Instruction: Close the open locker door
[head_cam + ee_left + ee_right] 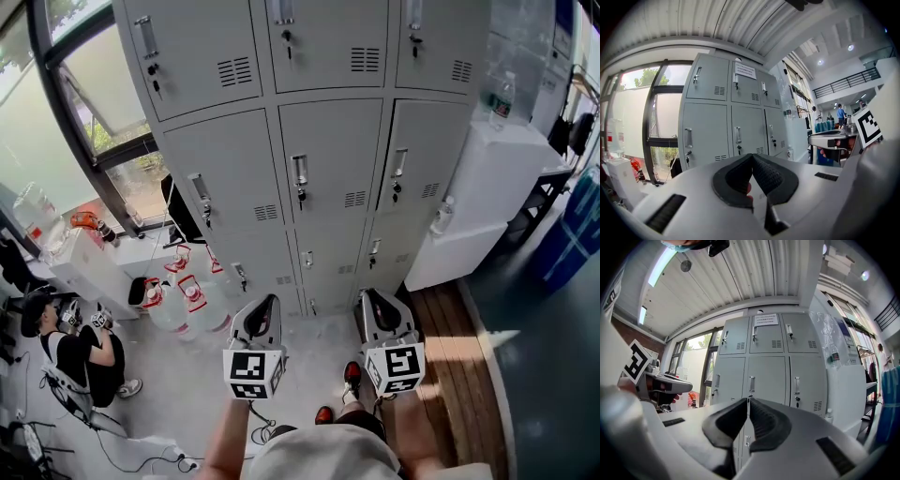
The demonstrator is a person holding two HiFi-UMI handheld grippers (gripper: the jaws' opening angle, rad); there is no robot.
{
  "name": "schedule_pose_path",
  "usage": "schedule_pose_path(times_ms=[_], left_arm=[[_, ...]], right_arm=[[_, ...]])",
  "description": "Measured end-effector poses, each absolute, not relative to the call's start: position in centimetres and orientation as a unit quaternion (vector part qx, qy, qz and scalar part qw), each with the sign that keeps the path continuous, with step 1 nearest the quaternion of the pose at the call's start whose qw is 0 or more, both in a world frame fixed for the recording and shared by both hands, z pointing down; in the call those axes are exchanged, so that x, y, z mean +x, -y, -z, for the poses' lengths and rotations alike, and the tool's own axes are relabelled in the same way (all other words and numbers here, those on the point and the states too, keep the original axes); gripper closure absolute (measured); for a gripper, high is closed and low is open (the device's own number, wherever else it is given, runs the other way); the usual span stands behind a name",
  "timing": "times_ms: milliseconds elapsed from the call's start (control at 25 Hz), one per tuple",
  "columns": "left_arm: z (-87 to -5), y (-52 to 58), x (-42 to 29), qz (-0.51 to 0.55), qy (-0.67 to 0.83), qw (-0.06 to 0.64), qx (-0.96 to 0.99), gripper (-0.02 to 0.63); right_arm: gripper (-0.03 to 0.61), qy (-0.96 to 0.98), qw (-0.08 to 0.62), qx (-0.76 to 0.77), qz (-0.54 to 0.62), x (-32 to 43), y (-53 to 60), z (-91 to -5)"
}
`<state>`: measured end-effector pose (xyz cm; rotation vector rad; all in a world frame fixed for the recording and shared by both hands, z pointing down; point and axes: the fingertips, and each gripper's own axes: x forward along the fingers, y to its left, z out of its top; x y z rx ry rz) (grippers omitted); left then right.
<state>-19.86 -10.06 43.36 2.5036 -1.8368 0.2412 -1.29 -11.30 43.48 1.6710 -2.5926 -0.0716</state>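
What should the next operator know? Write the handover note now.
Grippers: left gripper shut, empty; right gripper shut, empty. They are held side by side.
Things: lockers straight ahead, touched by neither gripper.
Done: every door in view looks closed or nearly so; none stands clearly open.
Left: check up close for a door ajar, and push it flush if you find one.

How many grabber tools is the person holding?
2. The left gripper is at the head view's lower middle; the right gripper is just to its right. Both point at the lockers, jaws shut.
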Motion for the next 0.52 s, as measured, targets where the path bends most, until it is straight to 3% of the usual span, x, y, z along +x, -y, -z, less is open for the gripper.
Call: schedule_pose_path(times_ms=[520], left_arm=[[-42.76, 10.26, -19.29, -0.075, 0.589, 0.009, 0.805, 0.592]], right_arm=[[0.548, 0.842, 0.034, 0.538, 0.027, -1.19, 11.55, -43.44]])
